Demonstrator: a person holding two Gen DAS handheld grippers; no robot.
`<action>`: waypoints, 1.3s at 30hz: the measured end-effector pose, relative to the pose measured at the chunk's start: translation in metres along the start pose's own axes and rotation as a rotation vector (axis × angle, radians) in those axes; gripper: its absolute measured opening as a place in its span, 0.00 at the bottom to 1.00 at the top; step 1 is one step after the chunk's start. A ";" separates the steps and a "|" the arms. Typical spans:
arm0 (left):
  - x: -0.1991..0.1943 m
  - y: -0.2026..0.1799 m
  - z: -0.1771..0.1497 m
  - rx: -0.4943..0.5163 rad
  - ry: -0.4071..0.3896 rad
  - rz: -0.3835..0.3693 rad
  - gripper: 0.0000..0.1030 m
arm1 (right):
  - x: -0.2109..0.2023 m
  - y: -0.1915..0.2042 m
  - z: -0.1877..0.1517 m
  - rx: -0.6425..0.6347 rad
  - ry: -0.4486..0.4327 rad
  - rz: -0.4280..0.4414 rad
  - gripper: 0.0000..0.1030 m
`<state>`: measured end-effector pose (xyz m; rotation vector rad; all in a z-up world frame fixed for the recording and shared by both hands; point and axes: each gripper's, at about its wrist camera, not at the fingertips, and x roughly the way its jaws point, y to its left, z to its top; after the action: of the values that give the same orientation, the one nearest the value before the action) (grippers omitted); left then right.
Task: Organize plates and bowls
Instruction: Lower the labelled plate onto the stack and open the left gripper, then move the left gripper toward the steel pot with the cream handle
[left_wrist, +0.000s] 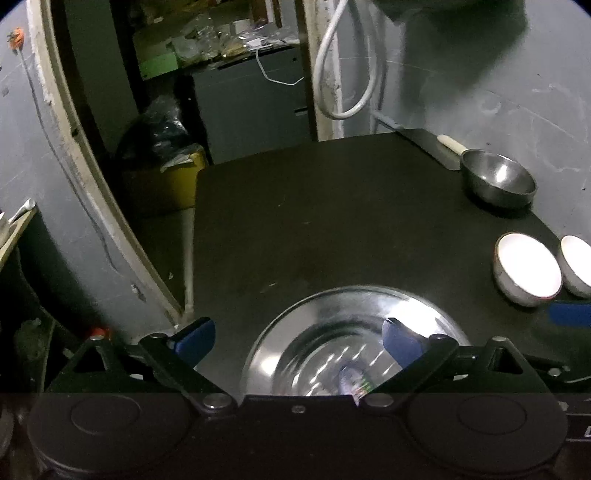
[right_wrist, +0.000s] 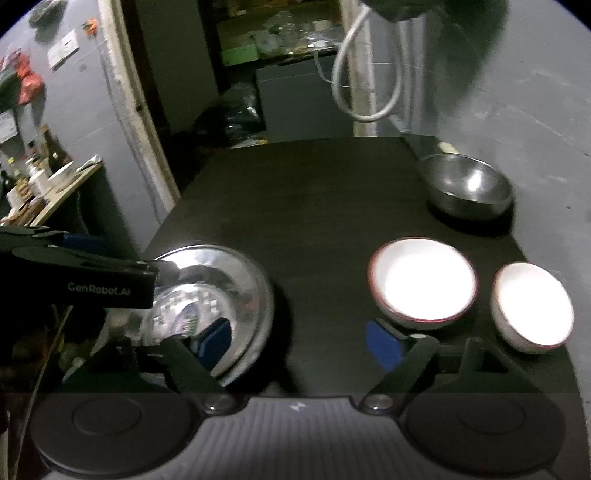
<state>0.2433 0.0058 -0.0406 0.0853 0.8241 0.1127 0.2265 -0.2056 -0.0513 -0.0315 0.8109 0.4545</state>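
Note:
A shiny steel plate (left_wrist: 332, 325) lies at the near left edge of the black table (left_wrist: 332, 206). My left gripper (left_wrist: 298, 339) is open above it, one blue finger (left_wrist: 400, 341) over the plate and the other past its left rim. My right gripper (right_wrist: 299, 345) is open too, with its left finger (right_wrist: 214, 343) over the plate's (right_wrist: 240, 280) near rim and bare table between the fingers. Two white bowls (right_wrist: 421, 280) (right_wrist: 532, 306) stand side by side to the right. A steel bowl (right_wrist: 467, 188) sits at the back right.
A cream-handled tool (left_wrist: 452, 144) lies on a dark slab behind the steel bowl. A white cable (left_wrist: 347, 74) hangs on the wall at the back. Beyond the table's left edge are a doorway, a yellow box (left_wrist: 173, 184) and a grey cabinet (left_wrist: 251, 103).

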 end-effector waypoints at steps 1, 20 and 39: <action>0.002 -0.003 0.002 -0.002 -0.001 -0.005 0.95 | -0.002 -0.006 0.001 0.011 -0.002 -0.003 0.89; 0.021 -0.084 0.071 0.112 -0.154 -0.042 0.99 | -0.010 -0.103 0.044 0.136 -0.149 -0.060 1.00; 0.086 -0.079 0.120 -0.095 -0.034 -0.089 0.99 | 0.038 -0.133 0.067 0.294 -0.115 -0.080 1.00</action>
<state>0.3946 -0.0652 -0.0312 -0.0390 0.7865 0.0659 0.3492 -0.2978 -0.0512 0.2326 0.7537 0.2560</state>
